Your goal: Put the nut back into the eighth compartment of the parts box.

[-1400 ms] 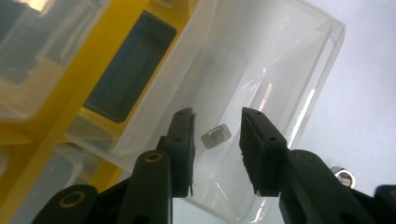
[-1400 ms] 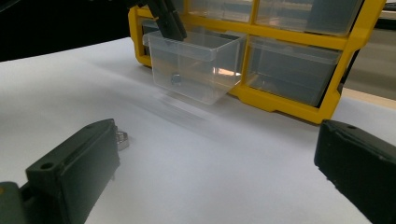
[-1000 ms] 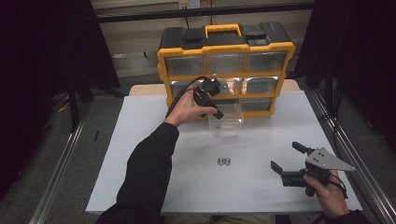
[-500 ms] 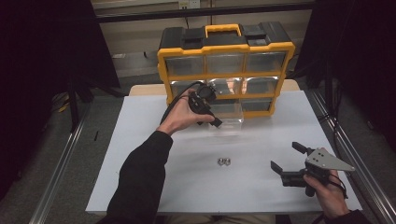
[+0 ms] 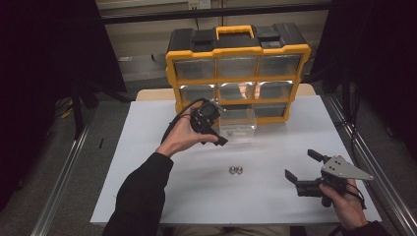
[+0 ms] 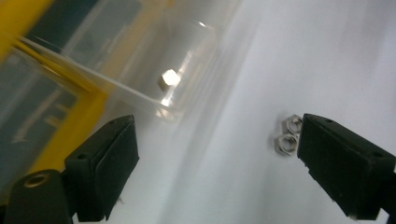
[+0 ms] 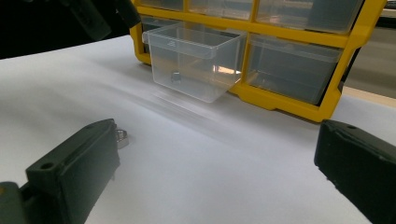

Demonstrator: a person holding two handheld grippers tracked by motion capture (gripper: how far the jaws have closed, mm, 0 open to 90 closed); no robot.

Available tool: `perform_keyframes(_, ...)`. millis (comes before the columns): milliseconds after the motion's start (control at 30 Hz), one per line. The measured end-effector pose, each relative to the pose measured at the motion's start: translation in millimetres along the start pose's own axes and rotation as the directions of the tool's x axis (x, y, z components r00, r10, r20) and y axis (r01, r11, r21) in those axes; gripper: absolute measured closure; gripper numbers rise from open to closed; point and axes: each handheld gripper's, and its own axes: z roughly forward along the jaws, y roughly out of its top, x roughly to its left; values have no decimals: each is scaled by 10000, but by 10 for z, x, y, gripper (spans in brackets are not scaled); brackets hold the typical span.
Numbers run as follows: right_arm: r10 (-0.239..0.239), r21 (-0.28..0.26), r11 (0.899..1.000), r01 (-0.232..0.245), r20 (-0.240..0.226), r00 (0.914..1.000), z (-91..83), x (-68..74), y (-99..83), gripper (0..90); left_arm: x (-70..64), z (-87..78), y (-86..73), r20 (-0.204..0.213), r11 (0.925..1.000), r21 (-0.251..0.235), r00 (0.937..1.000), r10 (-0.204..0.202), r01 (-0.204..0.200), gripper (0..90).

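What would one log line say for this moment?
left gripper: open, by clear drawer | nut in drawer | two nuts on table | right gripper: open, idle

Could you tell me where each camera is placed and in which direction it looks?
High view: above the person's side, looking down at the white table, yellow organizer and both forearms.
Left gripper view: on the left hand-held gripper, facing the pulled-out clear drawer; its open jaws show.
Right gripper view: on the right hand-held gripper, low, facing the organizer; open jaws show.
All share the drawer and hex nuts.
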Motion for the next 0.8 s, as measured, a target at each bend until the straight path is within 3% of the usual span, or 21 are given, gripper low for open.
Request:
perform_keyframes(333,-24,-13,10000,24,-12,10000,3,4,-1,0,-114,108,-142,379,9999,81,9992,-119,116,59)
perform_keyframes(367,-23,8,10000,23,3,10000,1,4,-1,0,-115,113,-152,447,9999,128,9990,64,-70,57)
perform_keyframes(533,-29,0,10000,29,-31,10000,2,5,-2,0,-161,137,-218,769,9997,142,9968,203,-215,48)
perform_keyframes(567,-22,1,10000,22,-31,10000,2,5,-1,0,-167,160,-236,924,10000,60,9957,63,-69,48)
perform_keyframes(800,-57,12,10000,57,-64,10000,6,6,-2,0,-223,246,-280,983,9993,335,9951,118,-151,48)
